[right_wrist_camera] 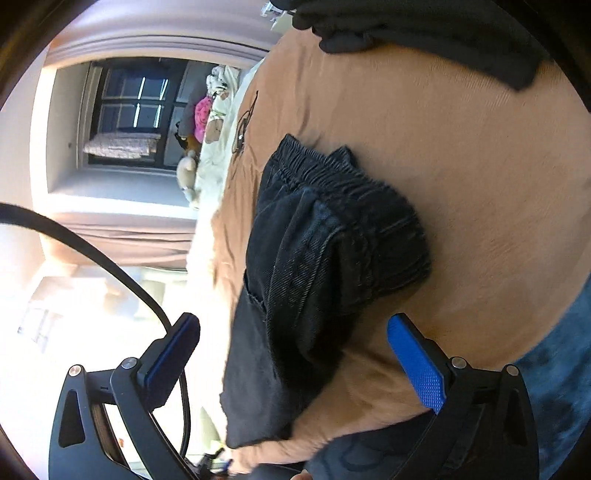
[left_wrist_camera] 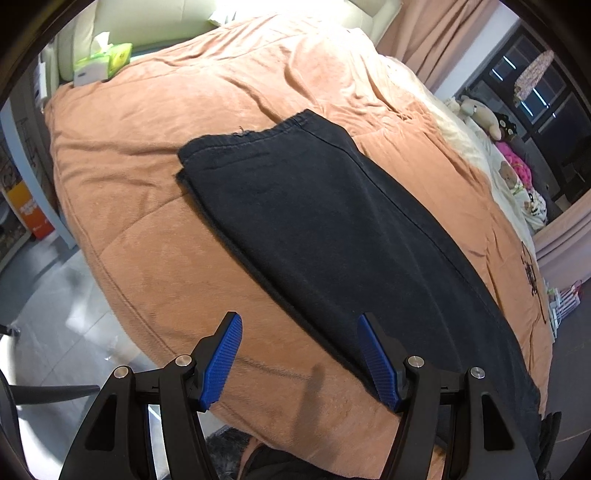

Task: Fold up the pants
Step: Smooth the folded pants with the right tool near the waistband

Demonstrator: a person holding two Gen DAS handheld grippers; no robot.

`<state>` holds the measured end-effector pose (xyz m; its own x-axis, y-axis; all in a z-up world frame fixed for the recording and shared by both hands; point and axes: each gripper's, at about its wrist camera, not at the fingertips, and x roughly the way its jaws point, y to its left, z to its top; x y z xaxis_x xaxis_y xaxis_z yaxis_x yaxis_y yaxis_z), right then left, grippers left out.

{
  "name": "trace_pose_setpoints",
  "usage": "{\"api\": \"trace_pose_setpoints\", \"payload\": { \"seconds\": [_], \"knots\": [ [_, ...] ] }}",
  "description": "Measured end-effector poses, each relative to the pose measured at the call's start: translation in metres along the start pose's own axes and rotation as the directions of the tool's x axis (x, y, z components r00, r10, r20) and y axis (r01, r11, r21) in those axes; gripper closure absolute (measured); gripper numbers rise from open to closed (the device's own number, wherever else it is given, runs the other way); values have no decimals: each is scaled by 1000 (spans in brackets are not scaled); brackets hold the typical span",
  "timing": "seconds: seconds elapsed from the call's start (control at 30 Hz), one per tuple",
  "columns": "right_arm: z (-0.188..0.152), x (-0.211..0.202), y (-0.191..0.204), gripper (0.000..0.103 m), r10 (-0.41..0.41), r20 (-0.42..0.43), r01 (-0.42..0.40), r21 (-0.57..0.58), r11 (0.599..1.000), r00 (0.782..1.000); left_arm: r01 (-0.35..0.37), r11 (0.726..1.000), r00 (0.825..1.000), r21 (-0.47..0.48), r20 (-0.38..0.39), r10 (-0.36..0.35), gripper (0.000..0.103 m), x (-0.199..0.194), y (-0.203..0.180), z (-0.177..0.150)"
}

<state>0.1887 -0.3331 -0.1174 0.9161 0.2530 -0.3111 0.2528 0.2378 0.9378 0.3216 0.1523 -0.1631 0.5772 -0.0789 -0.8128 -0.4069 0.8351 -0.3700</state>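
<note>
Peach quilt (left_wrist_camera: pixel 147 229) covers the bed – dark pants (left_wrist_camera: pixel 332 229) flat on it, tissue box (left_wrist_camera: pixel 103 61) beyond – left gripper (left_wrist_camera: pixel 299 358) and right gripper (right_wrist_camera: pixel 295 365) both released, empty.

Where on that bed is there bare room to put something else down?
The orange blanket lies bare between the black pants and the tissue pack, and along the near-left edge. The far side by the stuffed toys is crowded.

Both fisheye views bend hard at the rims, with dark vignetted corners. The left wrist view is evenly lit and sharp, though glare whitens the cream padded headboard (left_wrist_camera: pixel 155 22). The right wrist view is blown out white along its left side, and the dark denim pants (right_wrist_camera: pixel 325 251) stay crisp
</note>
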Motion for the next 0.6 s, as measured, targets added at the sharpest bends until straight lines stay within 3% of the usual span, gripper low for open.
{"api": "trace_pose_setpoints", "payload": {
  "seconds": [0.27, 0.4, 0.47, 0.53, 0.6],
  "knots": [
    [18, 21, -23, 1, 9, 39, -11, 65, 998, 999, -9, 1000, 1000, -18, 0, 9, 36, -2, 4, -2],
    [33, 9, -31, 5, 11, 122, -23, 95, 995, 993, -9, 1000, 1000, -25, -8, 9, 36, -1, 5, -5],
    [42, 0, -31, 17, 28, 156, -43, 94, 995, 987, -10, 1000, 1000, -23, -10, 9, 36, -1, 5, -8],
    [49, -3, -30, 45, -4, 153, -9, 80, 997, 988, -13, 1000, 1000, -21, -12, 12, 36, 0, 4, -9],
    [57, -7, -26, 64, -37, 138, 30, 51, 998, 990, -13, 1000, 1000, -23, -17, 12, 36, 2, 4, -11]
  ]
}}
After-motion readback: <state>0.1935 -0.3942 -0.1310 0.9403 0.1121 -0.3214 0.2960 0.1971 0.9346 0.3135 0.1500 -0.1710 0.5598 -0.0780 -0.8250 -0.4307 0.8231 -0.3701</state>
